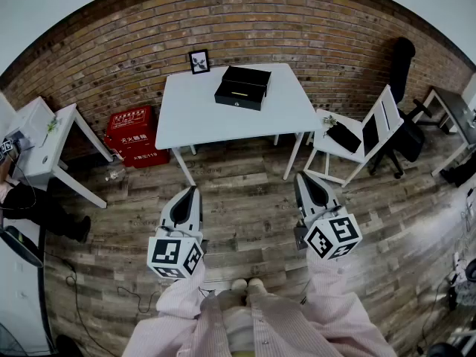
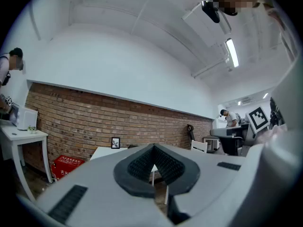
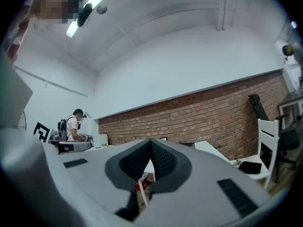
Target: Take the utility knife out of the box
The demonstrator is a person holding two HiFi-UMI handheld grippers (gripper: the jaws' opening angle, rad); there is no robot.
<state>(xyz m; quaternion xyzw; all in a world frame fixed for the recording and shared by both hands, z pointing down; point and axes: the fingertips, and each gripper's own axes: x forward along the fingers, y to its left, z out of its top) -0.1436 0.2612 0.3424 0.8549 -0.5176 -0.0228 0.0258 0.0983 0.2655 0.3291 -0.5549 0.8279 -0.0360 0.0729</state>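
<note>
Left gripper (image 1: 189,192), right gripper (image 1: 304,178): both pinched shut, empty, well back from the white square table (image 1: 201,117).
On it: black rectangular box (image 1: 243,88), knife unseen, small framed picture (image 1: 198,61) behind; red plastic crate (image 1: 132,135) left, white chair (image 1: 357,136) right.

The head view looks down from high up at the wood floor (image 1: 245,177), with the left gripper (image 1: 190,195) and right gripper (image 1: 303,181) close below it. The white table (image 1: 193,114) sits far off, upper middle. Each gripper view sits low behind its own jaws and looks level. All three views see the white table and brick wall (image 1: 149,43).
</note>
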